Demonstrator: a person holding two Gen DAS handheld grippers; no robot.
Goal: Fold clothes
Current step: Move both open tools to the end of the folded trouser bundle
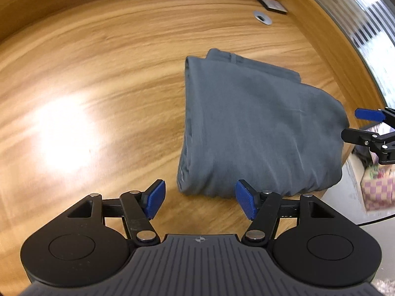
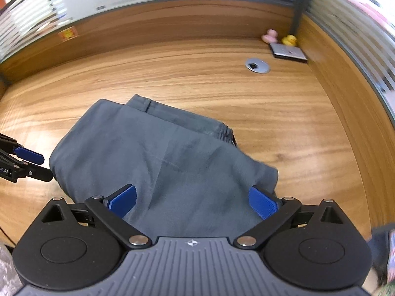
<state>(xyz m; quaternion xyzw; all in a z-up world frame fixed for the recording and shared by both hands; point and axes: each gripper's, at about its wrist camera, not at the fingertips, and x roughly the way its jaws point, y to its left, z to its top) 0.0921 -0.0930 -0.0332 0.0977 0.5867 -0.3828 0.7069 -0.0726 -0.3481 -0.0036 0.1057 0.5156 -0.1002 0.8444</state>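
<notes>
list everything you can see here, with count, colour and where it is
folded garment: one, grey, middle of the desk
desk: one, wood grain, with raised wooden side panels
cable grommet: one, silver, far right of the desk
flat pad: one, grey with dark edge, far right corner
rubber duck: one, yellow, far corner behind the pad
pink toy: one, pink, beside the duck
sticker: one, orange, on the back panel
left tool: one, black with blue pads, open, beside the garment's near corner
right tool: one, black with blue pads, wide open above the garment
</notes>
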